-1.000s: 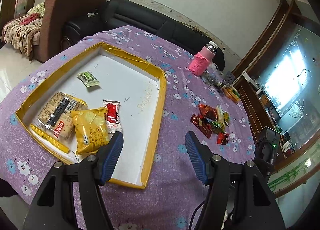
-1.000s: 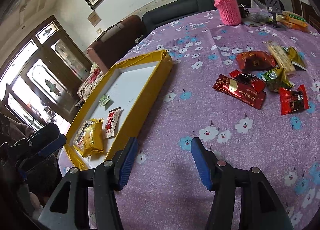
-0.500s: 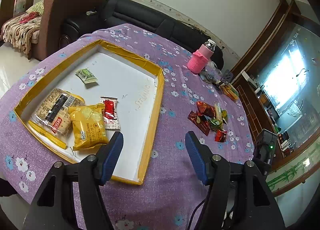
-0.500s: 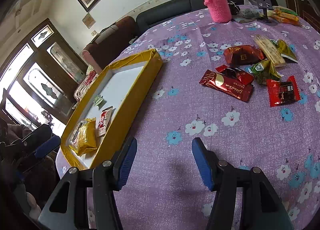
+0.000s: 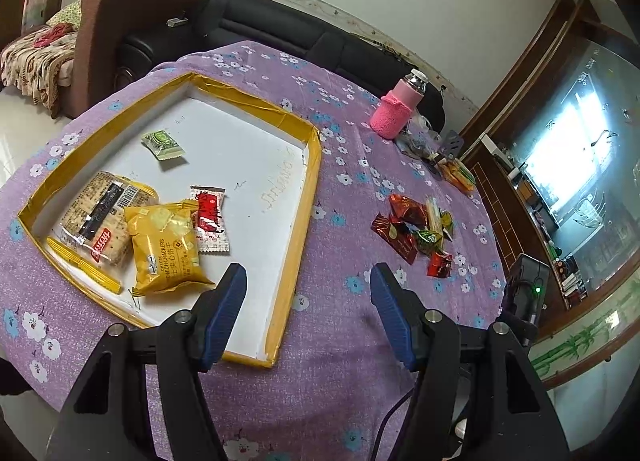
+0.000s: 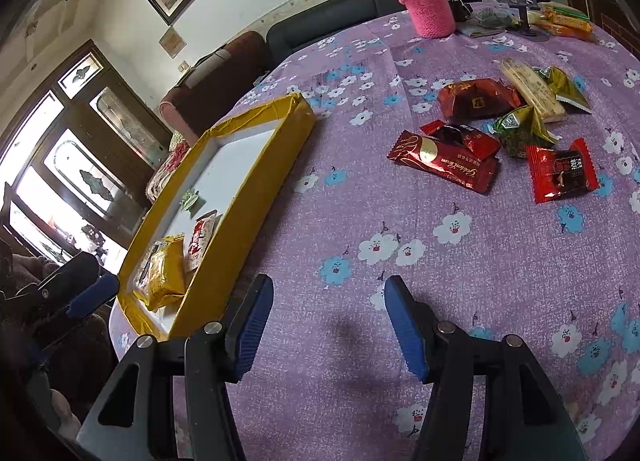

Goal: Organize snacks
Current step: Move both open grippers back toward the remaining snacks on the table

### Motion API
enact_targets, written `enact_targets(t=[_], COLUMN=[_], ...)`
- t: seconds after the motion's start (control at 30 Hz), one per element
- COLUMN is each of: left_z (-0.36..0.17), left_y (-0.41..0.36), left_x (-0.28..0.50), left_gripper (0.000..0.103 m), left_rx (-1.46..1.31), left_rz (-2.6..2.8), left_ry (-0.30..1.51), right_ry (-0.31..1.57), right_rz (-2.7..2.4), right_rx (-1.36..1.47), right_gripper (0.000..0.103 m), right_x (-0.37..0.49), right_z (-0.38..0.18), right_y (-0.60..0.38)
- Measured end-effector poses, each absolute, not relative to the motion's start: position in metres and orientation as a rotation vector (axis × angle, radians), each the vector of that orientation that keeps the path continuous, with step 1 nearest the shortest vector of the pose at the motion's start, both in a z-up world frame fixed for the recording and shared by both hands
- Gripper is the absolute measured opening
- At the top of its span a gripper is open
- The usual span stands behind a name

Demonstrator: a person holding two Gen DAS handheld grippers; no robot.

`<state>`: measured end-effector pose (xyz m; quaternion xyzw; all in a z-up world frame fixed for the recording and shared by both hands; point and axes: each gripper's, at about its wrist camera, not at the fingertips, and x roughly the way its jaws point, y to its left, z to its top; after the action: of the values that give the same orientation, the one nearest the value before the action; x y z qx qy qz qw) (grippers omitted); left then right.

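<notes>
Purple floral tabletop (image 6: 460,261); yellow-rimmed white shallow tray (image 5: 308,197) holding four snack packets; loose pile of red and green wrapped snacks (image 6: 504,129) well apart. Left gripper (image 5: 308,293) and right gripper (image 6: 328,301) hover, jaws spread, empty.

- one shallow tray (image 5: 308,197) with yellow taped rim and white floor
- four snack packs inside it: a clear-wrapped cracker pack (image 5: 100,221), a yellow sandwich-cracker bag (image 5: 166,247), a small red-and-white sachet (image 5: 209,219), a small green-and-white sachet (image 5: 162,144)
- loose pile on the purple flowered worktop (image 6: 400,301): four red wrappers (image 6: 444,165), two green-gold ones (image 6: 520,131), one long pale bar (image 6: 530,89), so seven I think
- one bottle in a pink knitted sleeve (image 6: 426,1)
- two hand-held grippers, both wide apart: left (image 5: 308,317), right (image 6: 328,321)
</notes>
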<state>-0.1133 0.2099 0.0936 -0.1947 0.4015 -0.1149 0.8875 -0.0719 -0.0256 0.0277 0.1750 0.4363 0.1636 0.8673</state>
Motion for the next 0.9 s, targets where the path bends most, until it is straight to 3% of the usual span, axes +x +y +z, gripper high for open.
enact_targets(t=[0.73,0.9], left_z=[0.091,0.091], left_y=[0.190,0.189], left_x=[-0.112,-0.112], left_gripper=[0.064,0.064], left_rx=[-0.378,-0.380], left_rz=[-0.271,-0.274], left_ry=[0.859,0.858], right_ry=[0.906,0.832], right_rz=[0.325,0.258], right_rx=[0.388,0.435], right_gripper=[0.062,0.062], right_x=[-0.079,-0.081], right_z=[0.027,0.042], right_y=[-0.045,-0.082])
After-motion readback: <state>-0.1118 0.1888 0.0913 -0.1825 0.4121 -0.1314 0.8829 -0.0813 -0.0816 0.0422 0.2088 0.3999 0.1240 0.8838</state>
